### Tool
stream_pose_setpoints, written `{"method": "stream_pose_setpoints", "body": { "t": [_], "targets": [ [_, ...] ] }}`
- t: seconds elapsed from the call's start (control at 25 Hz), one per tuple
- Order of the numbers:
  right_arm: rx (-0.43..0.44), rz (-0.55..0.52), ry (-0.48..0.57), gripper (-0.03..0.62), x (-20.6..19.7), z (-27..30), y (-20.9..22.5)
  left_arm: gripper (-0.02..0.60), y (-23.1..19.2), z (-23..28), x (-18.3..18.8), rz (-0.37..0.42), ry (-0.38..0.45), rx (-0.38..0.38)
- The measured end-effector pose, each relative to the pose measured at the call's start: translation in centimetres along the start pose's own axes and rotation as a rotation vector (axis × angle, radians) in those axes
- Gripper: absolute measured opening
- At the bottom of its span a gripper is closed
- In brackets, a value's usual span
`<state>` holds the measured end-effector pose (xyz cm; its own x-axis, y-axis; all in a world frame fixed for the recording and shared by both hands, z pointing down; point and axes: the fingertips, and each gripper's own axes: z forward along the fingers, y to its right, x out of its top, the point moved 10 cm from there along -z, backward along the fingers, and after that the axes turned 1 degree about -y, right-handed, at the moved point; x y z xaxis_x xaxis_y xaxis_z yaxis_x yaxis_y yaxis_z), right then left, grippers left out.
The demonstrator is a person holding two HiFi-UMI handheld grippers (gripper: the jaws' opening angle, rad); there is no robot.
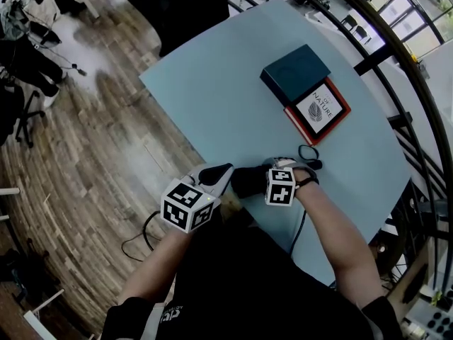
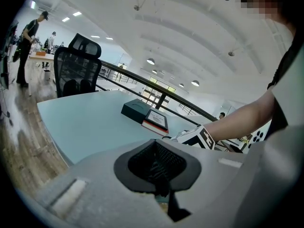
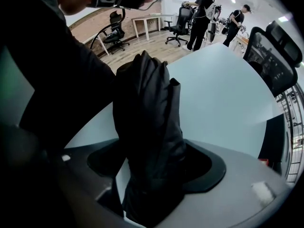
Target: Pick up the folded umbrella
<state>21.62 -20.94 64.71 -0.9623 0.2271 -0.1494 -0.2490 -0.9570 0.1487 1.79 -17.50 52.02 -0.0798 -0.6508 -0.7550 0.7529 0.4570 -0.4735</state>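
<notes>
The folded black umbrella (image 1: 248,180) lies near the front edge of the light blue table (image 1: 212,98), with its black cord loop (image 1: 308,154) on the table beyond it. My right gripper (image 1: 265,181) points steeply down over it. In the right gripper view the umbrella (image 3: 147,122) stands between the wide jaws of the right gripper (image 3: 152,175), with a strip of table showing beside the left jaw. My left gripper (image 1: 216,176) sits just left of the umbrella. In the left gripper view the left gripper (image 2: 159,175) has its jaws together with nothing seen between them.
A dark box (image 1: 296,73) and a red-edged book (image 1: 318,112) lie at the far right of the table. A black railing (image 1: 396,98) runs behind the table, wooden floor lies to the left, and a black office chair (image 2: 76,72) stands at the far side.
</notes>
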Motion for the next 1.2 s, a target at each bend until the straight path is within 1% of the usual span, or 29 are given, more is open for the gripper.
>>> {"method": "stream_pose_setpoints", "body": {
  "t": [0.16,0.32,0.48,0.56,0.64,0.72,0.8,0.96,1.2],
  "targets": [
    [-0.004,0.008,0.021,0.357,0.1,0.2,0.7,0.008,0.4,0.7,0.2,0.018,-0.014,-0.016],
    [-0.004,0.006,0.019,0.356,0.3,0.4,0.7,0.008,1.9,1.3,0.4,0.061,-0.041,-0.023],
    [-0.013,-0.003,0.035,0.35,0.1,0.2,0.7,0.008,3.5,1.2,0.6,0.095,-0.051,-0.01],
    [-0.021,-0.021,0.061,0.335,-0.2,0.1,0.5,0.008,3.8,0.8,0.6,0.096,-0.05,0.01],
    [-0.029,-0.026,0.094,0.298,-0.4,0.2,-0.2,0.008,4.2,0.3,0.4,0.095,-0.053,0.031],
    [-0.054,-0.002,0.118,0.259,-0.7,0.1,-1.0,0.008,4.7,-0.2,0.7,0.101,-0.05,0.045],
    [-0.083,0.049,0.137,0.256,-0.9,0.1,-1.4,0.008,5.1,-0.6,1.2,0.112,-0.037,0.058],
    [-0.115,0.145,0.184,0.256,-1.3,-0.4,-1.2,0.008,5.8,-1.0,2.8,0.144,-0.002,0.086],
    [-0.153,0.196,0.258,0.255,-3.2,-1.9,-3.2,0.008,7.6,-1.4,3.4,0.175,0.039,0.109]
  ]
}}
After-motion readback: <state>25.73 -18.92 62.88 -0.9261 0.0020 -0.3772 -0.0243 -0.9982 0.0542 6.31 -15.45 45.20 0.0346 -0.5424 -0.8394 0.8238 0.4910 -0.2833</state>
